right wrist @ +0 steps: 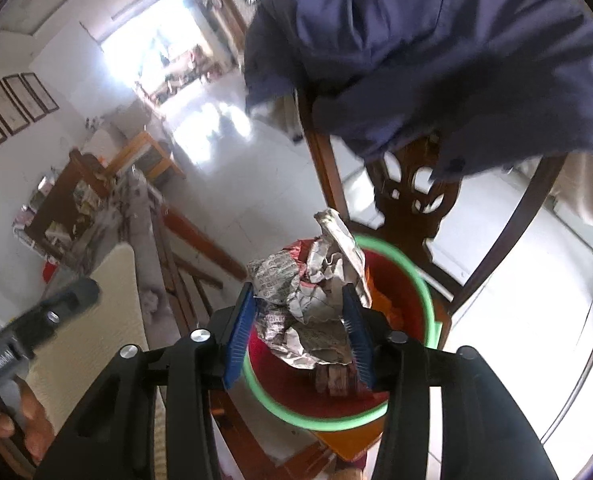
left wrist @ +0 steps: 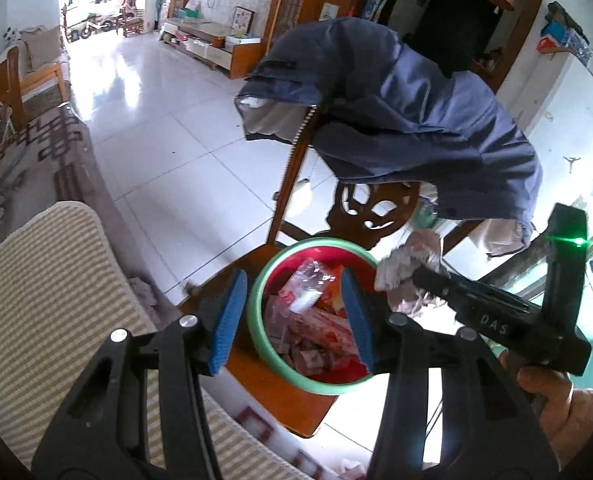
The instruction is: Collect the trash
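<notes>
Red bin with a green rim sits on the seat of a wooden chair; already part full of wrappers and plastic packets (pinkish and red stuff, can't read any labels); a blue jacket is draped over the chair back, hanging down on the right side.

Left gripper hangs above the bin's mouth, pointing steeply down; its blue pads stand apart with nothing between them, only the bin's contents seen through the gap.

Right gripper is just to the right of it, also over the bin; a wad of crumpled newspaper sits between its blue pads, bulging out above and to the left; the right pad touches the paper, the left pad looks just beside it (blur here, so I can't tell whether the paper is still pinched or loose); jaws fairly wide either way.

From the left wrist view the same paper wad shows at the bin's far right rim, at the tip of the right gripper; a hand grips that tool's handle at near right.

Striped cushion lies near left; glossy white tile floor beyond.
</notes>
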`<state>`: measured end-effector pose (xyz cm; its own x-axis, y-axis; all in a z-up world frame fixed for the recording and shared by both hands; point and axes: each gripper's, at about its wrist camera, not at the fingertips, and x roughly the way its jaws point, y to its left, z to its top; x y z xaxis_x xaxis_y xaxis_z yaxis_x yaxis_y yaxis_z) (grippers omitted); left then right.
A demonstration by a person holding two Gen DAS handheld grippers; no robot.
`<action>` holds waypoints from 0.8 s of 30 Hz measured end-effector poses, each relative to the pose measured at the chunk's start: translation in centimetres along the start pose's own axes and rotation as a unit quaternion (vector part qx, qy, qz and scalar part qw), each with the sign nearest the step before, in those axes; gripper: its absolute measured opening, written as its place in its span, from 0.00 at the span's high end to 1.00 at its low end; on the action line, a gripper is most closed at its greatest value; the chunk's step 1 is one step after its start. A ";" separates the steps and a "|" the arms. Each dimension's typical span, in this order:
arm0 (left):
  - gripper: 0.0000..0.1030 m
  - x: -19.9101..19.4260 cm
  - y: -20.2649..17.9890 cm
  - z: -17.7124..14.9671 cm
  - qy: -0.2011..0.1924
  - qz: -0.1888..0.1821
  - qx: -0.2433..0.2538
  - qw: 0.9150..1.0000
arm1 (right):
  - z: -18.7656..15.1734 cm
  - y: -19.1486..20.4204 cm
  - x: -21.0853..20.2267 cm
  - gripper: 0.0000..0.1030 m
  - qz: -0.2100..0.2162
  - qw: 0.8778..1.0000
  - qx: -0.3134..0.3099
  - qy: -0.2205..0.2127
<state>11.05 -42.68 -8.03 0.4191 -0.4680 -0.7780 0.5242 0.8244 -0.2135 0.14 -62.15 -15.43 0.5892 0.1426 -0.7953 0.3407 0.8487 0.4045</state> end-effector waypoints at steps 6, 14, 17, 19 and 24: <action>0.28 -1.6 1.0 0.0 -0.024 0.012 -0.024 0.999 | -0.6 -0.2 0.5 0.30 -0.001 1.000 0.024 -0.001; 0.05 -7.1 3.1 0.3 -0.110 0.049 -0.047 0.992 | -0.5 4.0 -2.4 0.17 0.000 0.998 -0.020 -0.063; 0.05 -9.5 4.3 0.3 -0.139 0.069 -0.054 0.986 | -0.8 6.8 -4.1 0.15 0.005 0.994 -0.049 -0.101; 0.05 -11.0 5.5 0.0 -0.147 0.073 -0.059 0.985 | -1.1 8.7 -5.4 0.15 0.010 0.989 -0.067 -0.134; 0.05 -15.1 8.8 -1.4 -0.184 0.102 -0.072 0.975 | -3.1 14.2 -9.7 0.07 0.005 0.962 -0.099 -0.253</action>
<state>8.36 -27.90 0.99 0.7550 -0.3512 -0.5537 0.3047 0.9357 -0.1780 -3.02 -49.93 -3.43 0.8898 -0.0720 -0.4505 0.2160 0.9363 0.2768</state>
